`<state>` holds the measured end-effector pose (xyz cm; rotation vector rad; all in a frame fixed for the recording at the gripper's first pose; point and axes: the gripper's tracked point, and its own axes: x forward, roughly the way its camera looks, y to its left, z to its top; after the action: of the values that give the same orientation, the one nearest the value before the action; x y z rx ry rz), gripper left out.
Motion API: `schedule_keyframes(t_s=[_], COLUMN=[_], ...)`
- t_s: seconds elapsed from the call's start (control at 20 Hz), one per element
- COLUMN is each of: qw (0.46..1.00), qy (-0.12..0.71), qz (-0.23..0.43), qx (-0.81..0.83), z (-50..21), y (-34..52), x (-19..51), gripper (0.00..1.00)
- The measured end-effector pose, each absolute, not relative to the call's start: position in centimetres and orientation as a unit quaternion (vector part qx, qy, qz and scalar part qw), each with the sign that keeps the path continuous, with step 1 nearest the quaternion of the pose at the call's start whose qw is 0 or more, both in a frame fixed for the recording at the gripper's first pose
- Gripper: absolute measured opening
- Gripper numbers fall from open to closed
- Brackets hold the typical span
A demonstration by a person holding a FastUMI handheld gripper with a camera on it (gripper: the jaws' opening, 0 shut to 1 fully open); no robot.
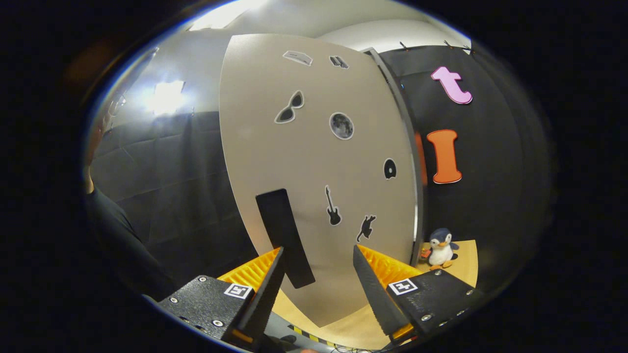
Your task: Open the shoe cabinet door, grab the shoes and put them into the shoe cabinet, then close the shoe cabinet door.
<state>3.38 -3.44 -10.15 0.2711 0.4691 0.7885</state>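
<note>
Gripper view: tool [318, 255] fingers stand apart, gripping nothing. Shoe cabinet door [314, 166] rises just ahead; its dark handle [284, 238] sits between the fingers, nearer the left one. Door carries picture stickers [341, 125], no legible text. Plush penguin [441, 248] stands on the surface [466, 264] beyond the right finger.

The camera rides on the hand-held gripper [318, 255], looking forward along its spread fingers, close up to the shoe cabinet door [314, 162], tilted slightly upward.
</note>
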Motion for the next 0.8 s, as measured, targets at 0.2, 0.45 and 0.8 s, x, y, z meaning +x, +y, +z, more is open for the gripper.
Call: schedule_keyframes(t_s=[0.2,0.45,0.8], qw=[0.876,0.861,0.868], qy=[0.228,0.233,0.238], qz=[0.405,0.43,0.423], qx=[0.132,0.142,0.107], z=[-10.3,-11.4,-12.9], y=[0.5,5.9,8.9], x=[3.8,5.0,5.7], gripper=[0.86,0.87,0.88])
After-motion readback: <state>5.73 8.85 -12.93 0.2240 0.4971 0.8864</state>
